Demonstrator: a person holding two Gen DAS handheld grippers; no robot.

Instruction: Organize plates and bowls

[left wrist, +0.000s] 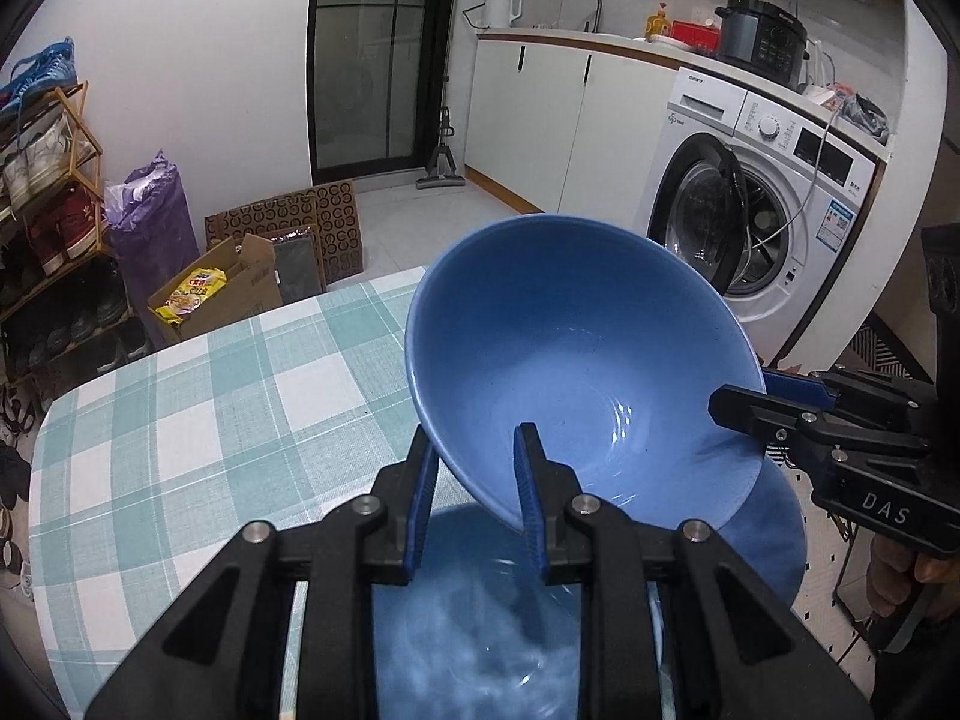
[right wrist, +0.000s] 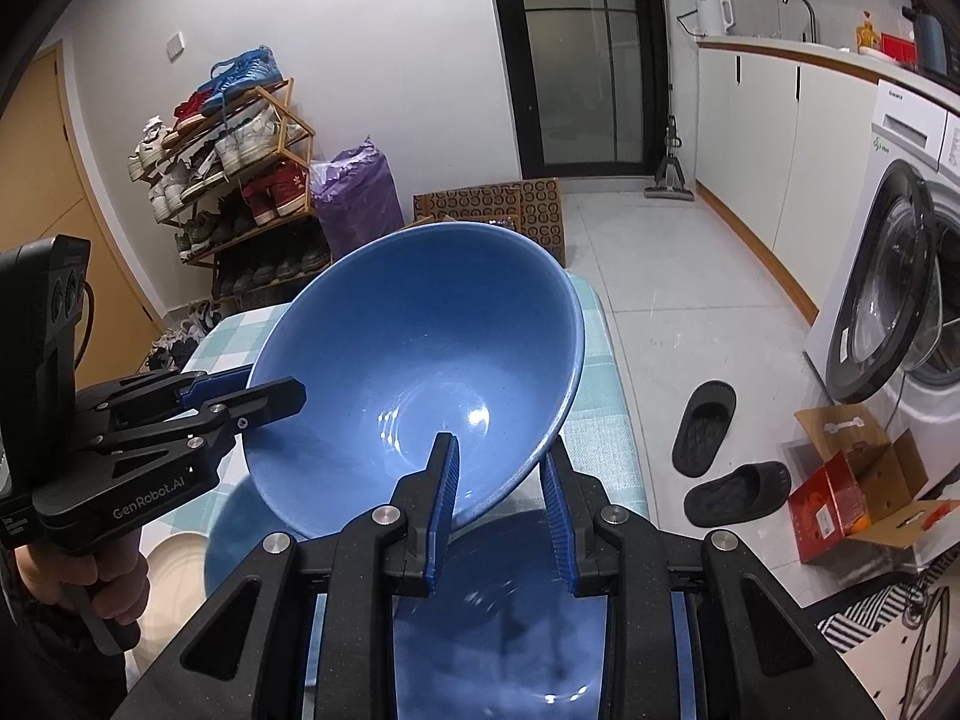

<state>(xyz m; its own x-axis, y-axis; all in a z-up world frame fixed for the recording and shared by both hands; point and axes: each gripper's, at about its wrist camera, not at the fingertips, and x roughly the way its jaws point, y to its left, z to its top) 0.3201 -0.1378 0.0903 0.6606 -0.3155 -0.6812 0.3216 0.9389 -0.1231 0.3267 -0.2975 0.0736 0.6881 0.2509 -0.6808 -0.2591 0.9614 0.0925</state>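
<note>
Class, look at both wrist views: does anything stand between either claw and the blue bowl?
Nothing visible does. The left claw and the right claw each already pinch the rim of the blue bowl, which is held tilted above a blue plate on the checked tablecloth.

Second round blue dish [left wrist: 480,630] beneath the raised blue bowl [left wrist: 576,348]: blurred, mostly hidden by gripper bodies, cut off at frame bottom (plate or bowl undeterminable); pale dish [right wrist: 174,552] beside it barely showing
</note>
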